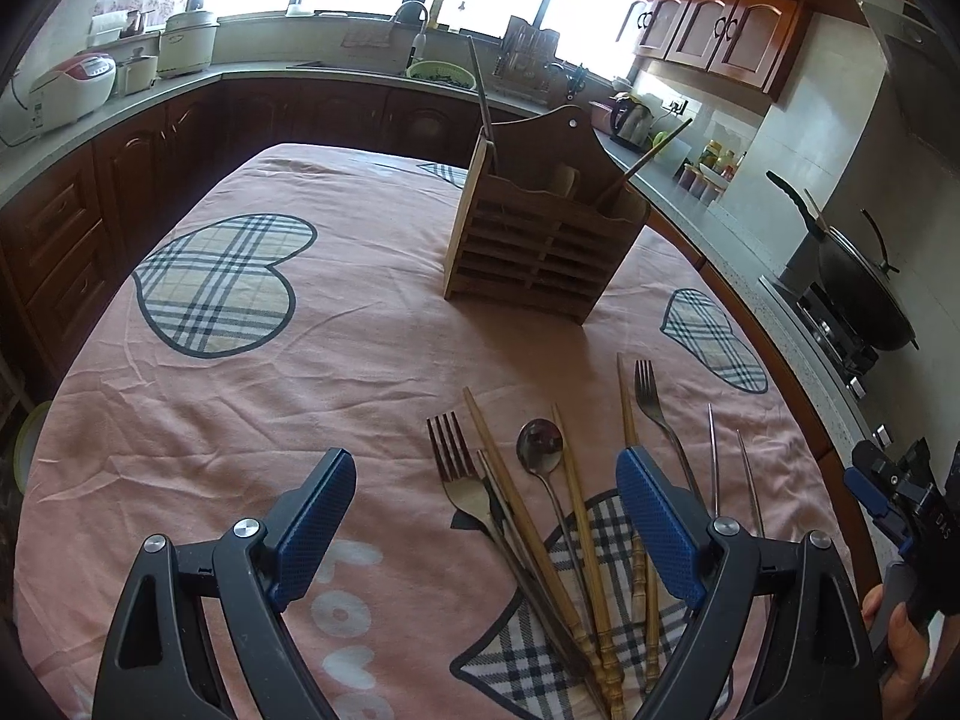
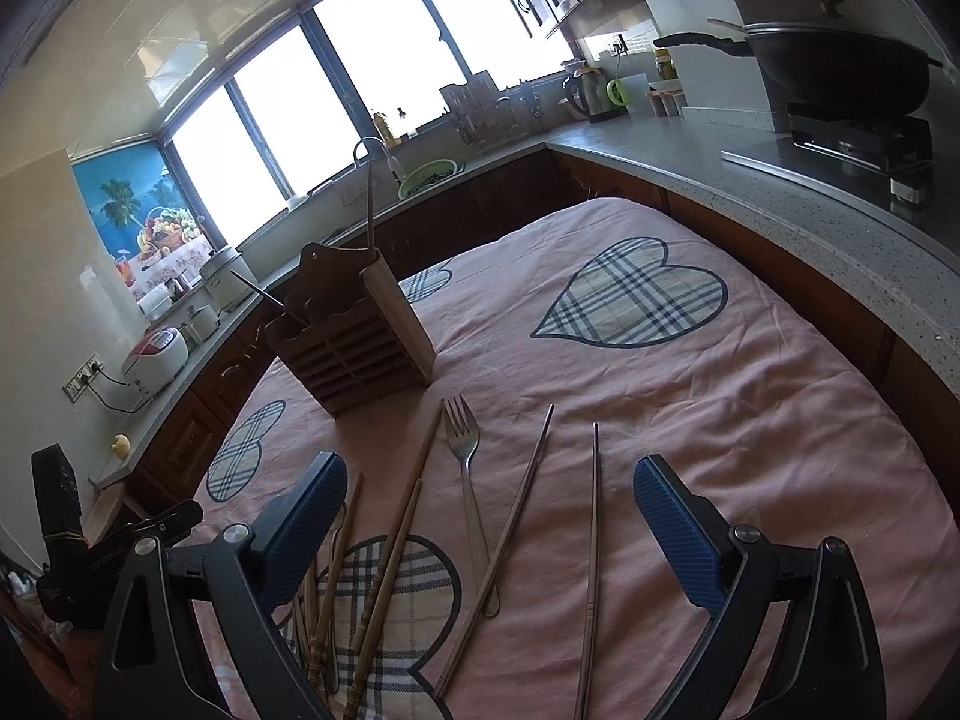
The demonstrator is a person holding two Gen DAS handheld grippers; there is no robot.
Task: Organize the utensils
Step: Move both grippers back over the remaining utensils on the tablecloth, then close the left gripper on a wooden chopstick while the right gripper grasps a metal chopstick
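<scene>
A wooden utensil holder point(image 1: 540, 240) stands upright on the pink cloth-covered table point(image 1: 360, 372), with a few long handles sticking out of its compartments. In front of it lie loose utensils: two forks point(image 1: 454, 456), a spoon point(image 1: 540, 441), wooden chopsticks point(image 1: 576, 510) and thin metal chopsticks point(image 1: 714, 462). My left gripper point(image 1: 486, 468) hovers open over the fork, spoon and chopsticks, holding nothing. In the right wrist view my right gripper point(image 2: 489, 474) is open above a fork point(image 2: 465, 450), metal chopsticks point(image 2: 594, 540) and wooden chopsticks point(image 2: 414, 510). The holder point(image 2: 354, 336) stands beyond them.
A grey kitchen counter point(image 2: 780, 192) wraps around the table. A black wok point(image 2: 840, 72) sits on the stove at the right, a rice cooker point(image 1: 75, 81) at the left, and a sink with a green colander point(image 1: 441, 73) at the back. The right gripper's body point(image 1: 894, 498) shows at the picture's edge.
</scene>
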